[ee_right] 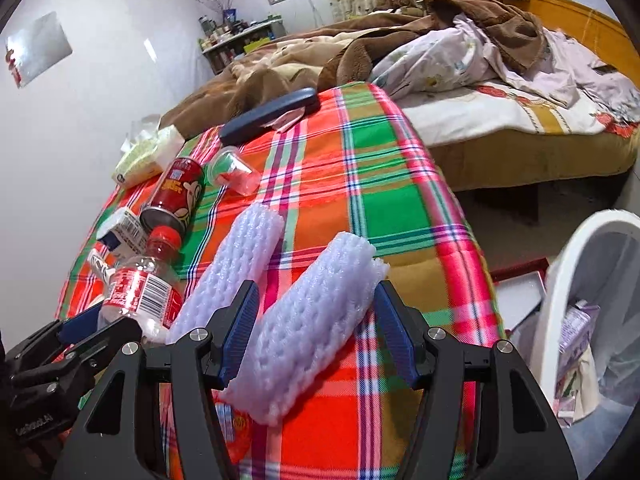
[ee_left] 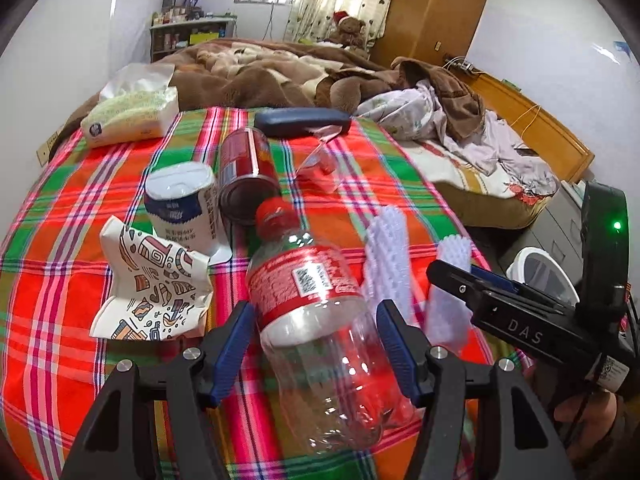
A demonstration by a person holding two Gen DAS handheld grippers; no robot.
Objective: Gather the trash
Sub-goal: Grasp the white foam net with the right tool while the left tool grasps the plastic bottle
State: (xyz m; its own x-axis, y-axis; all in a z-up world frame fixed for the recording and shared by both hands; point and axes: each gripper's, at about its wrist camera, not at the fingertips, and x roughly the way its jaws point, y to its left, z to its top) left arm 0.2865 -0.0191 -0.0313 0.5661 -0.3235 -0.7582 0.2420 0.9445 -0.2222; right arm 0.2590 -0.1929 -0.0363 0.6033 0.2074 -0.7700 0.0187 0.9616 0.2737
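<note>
A clear plastic bottle (ee_left: 320, 320) with a red cap and label lies on the plaid cloth (ee_left: 60, 208), between the open fingers of my left gripper (ee_left: 316, 344). My right gripper (ee_right: 316, 328) is open around a white foam net sleeve (ee_right: 308, 328); a second sleeve (ee_right: 236, 264) lies just left of it. Both sleeves also show in the left wrist view (ee_left: 386, 256). Further back lie a red can (ee_left: 244, 168), a white-and-blue carton (ee_left: 184, 204), a crumpled printed paper bag (ee_left: 152, 284) and a clear plastic cup (ee_left: 320, 164).
A white trash bin (ee_right: 592, 304) lined with a bag and holding wrappers stands on the floor right of the table. A tissue pack (ee_left: 132, 116) and dark glasses case (ee_left: 302, 120) lie at the far end. A bed (ee_right: 500, 104) with bedding is behind.
</note>
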